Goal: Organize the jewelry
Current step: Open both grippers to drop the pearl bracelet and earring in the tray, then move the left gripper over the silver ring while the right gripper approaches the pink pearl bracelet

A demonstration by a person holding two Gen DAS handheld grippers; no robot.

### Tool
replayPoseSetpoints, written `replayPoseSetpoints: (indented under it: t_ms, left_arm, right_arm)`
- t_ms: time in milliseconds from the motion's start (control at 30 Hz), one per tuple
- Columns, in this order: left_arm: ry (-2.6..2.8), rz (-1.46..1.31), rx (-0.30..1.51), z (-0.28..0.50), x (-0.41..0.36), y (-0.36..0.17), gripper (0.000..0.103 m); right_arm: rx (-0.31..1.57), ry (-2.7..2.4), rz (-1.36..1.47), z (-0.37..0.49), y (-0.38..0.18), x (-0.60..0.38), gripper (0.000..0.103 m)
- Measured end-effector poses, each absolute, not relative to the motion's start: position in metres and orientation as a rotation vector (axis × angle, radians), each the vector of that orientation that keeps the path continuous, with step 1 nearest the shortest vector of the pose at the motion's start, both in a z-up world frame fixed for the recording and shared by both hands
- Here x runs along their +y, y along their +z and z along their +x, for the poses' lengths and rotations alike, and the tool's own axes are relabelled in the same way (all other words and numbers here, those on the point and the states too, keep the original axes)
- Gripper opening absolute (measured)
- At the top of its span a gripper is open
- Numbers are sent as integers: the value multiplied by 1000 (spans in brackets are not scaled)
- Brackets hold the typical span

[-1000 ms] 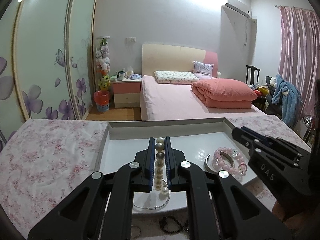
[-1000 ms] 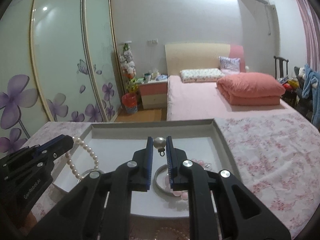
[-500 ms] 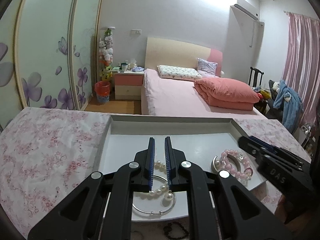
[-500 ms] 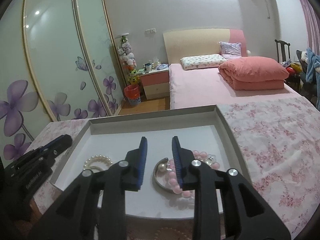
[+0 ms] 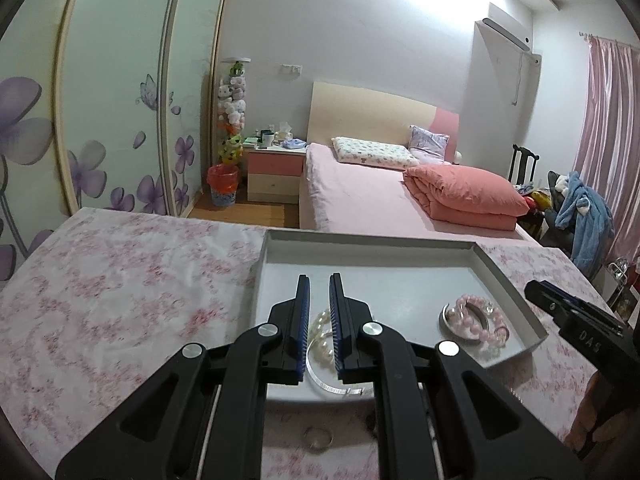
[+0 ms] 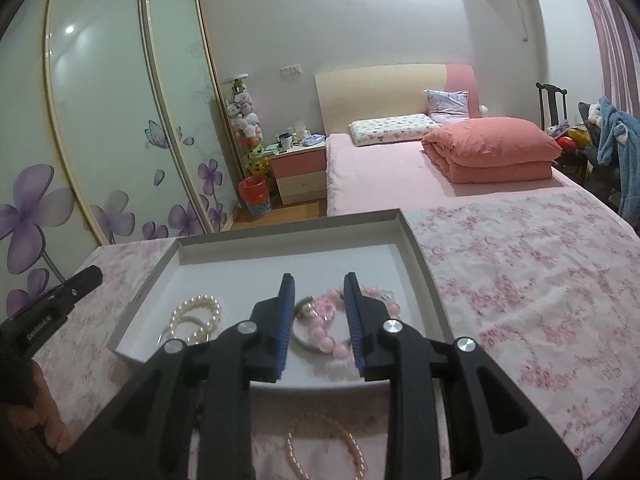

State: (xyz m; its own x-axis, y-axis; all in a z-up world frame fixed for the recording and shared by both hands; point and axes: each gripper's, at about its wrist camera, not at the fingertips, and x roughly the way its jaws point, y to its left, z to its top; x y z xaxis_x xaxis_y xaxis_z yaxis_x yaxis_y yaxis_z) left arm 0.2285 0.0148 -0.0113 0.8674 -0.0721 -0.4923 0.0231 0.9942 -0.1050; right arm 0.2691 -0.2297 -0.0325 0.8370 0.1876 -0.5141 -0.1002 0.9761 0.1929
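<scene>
Pearl bracelet (image 6: 195,317) and pink bead bracelet (image 6: 335,323) lie in the grey tray (image 6: 417,256) on the floral-clothed bench (image 6: 520,280); a peach bead strand (image 6: 328,446) lies outside it. Left gripper (image 5: 319,304) fingers are nearly closed and empty; right gripper (image 6: 319,303) fingers are parted and empty. The strand is probably light, limp and slippery: pinch across the beads, not the cord.

A pink bed (image 5: 360,196), nightstand (image 5: 276,174) and flowered wardrobe (image 5: 100,120) behind.

One tray (image 5: 508,280) (grey), two beaded bracelets, two bangles.
</scene>
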Motion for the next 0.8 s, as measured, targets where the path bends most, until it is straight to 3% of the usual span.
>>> replayPoseSetpoints:
  t_ms: [267,800]
  left_arm:
    - [-45,-100,596,205,31,-25,14]
    - [-45,-88,703,175,44,-50,46]
  right_arm:
    - [632,141,140,243,-45,-243,26]
    - [857,144,18,220,-92,-229,26]
